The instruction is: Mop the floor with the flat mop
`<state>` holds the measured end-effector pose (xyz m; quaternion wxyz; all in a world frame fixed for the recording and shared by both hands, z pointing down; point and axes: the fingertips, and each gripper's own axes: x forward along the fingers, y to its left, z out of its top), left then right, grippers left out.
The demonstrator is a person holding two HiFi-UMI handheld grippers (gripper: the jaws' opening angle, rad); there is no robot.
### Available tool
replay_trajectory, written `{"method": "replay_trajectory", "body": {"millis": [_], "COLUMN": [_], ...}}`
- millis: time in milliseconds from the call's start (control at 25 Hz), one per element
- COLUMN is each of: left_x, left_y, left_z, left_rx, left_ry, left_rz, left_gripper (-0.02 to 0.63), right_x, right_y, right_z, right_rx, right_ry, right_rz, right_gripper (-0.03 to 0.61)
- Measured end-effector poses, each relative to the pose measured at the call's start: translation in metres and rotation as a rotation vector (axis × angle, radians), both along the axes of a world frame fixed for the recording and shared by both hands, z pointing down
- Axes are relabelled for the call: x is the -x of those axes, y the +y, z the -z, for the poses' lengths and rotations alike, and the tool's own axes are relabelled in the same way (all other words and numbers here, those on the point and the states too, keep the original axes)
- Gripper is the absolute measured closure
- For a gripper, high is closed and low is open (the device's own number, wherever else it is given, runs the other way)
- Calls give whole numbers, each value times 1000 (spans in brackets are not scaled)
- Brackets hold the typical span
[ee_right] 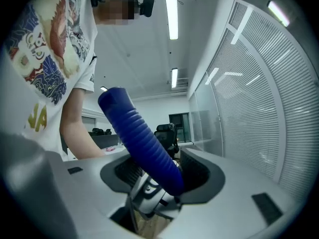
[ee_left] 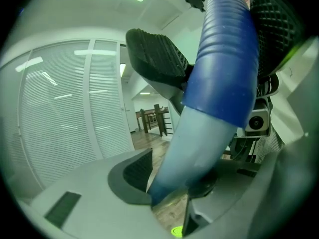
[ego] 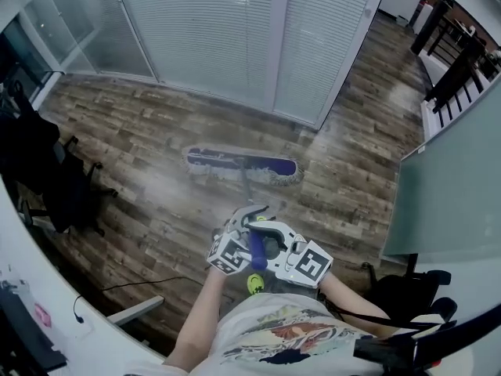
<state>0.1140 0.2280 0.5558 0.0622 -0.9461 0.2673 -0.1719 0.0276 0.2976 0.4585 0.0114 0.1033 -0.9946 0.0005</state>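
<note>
The flat mop's blue head (ego: 243, 164) with its fringed edge lies flat on the wood floor (ego: 141, 131) ahead of me. Its shaft runs back to a ribbed blue grip (ego: 257, 246) with a green end cap (ego: 254, 283). My left gripper (ego: 237, 232) and right gripper (ego: 288, 249) sit side by side on that grip. In the left gripper view the handle (ee_left: 199, 138) fills the gap of the left gripper (ee_left: 179, 178), with the right gripper's black pads (ee_left: 157, 54) higher up. In the right gripper view the right gripper (ee_right: 159, 173) is clamped on the ribbed grip (ee_right: 144, 143).
Black office chairs (ego: 55, 178) stand at the left, with a black cable (ego: 149, 283) on the floor near a white desk (ego: 31, 304). Blinds on a glass wall (ego: 235, 30) close off the far side. A frosted panel (ego: 450, 178) and dark railings (ego: 458, 53) stand at the right.
</note>
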Motion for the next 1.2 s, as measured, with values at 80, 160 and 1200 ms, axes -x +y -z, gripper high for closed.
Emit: {"method": "replay_trajectory", "body": {"millis": [80, 160, 1200], "left_x": [-2, -3, 16], "left_y": [42, 77, -79], "left_z": [2, 1, -6], "left_rx": [2, 4, -17], "left_ry": [15, 22, -38], "left_rz": [30, 55, 13], "left_gripper": [509, 509, 506], "right_x": [-4, -7, 15], "right_y": [45, 83, -83], "right_z": [-3, -6, 11], "right_rx": [-2, 12, 41], "right_ry": [41, 68, -170], "right_rz": [40, 72, 89], "right_gripper": [357, 354, 341]}}
